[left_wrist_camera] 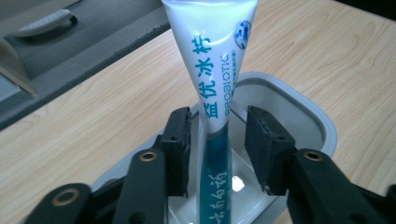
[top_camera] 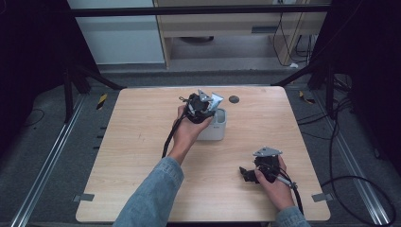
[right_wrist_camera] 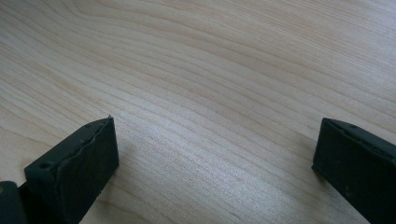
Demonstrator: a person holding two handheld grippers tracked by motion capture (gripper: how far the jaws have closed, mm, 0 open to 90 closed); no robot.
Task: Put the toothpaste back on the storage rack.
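Right gripper (top_camera: 247, 174) nearest, resting low over bare wooden table (right_wrist_camera: 224, 70), jaws spread wide with nothing between. Farther off, left gripper (left_wrist_camera: 217, 149) poised over grey cup (left_wrist_camera: 299, 105) near table centre, jaws parted, pads clear of toothpaste tube (left_wrist_camera: 212, 84) standing upright between them inside the cup. Tube white above, teal below, flat crimped end uppermost. Legible print: "PROBIOTIC" in teal, beside large teal Chinese characters; small round blue emblem near the top.
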